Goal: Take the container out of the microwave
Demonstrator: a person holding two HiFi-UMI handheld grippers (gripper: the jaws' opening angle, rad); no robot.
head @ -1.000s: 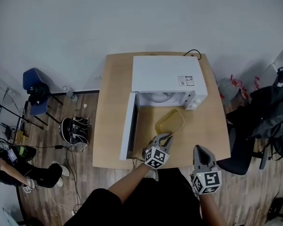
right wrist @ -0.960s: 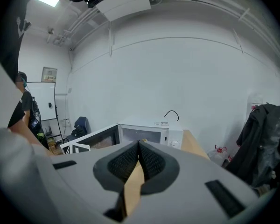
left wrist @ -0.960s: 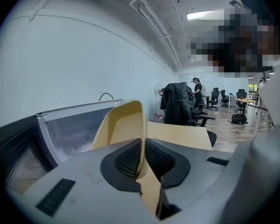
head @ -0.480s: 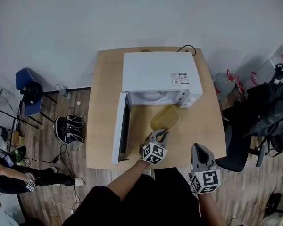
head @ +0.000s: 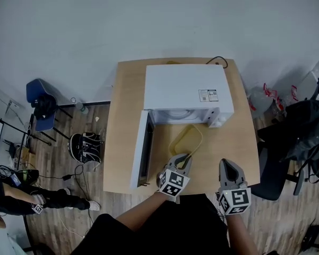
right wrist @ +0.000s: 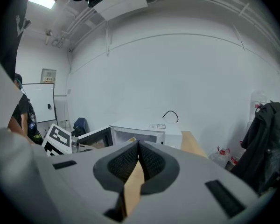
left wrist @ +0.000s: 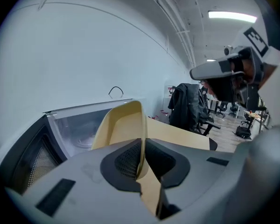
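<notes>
Well, left claw (head: 184, 157) pinches container (head: 187, 138) rim.

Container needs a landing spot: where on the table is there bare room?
Free: the table strip left of the open door, and the patch right of the container, up to the table's right edge. Crowded: before the microwave's mouth, where the left claw grips the container.

overhead and jaw-level, microwave (head: 187, 92) shared
</notes>
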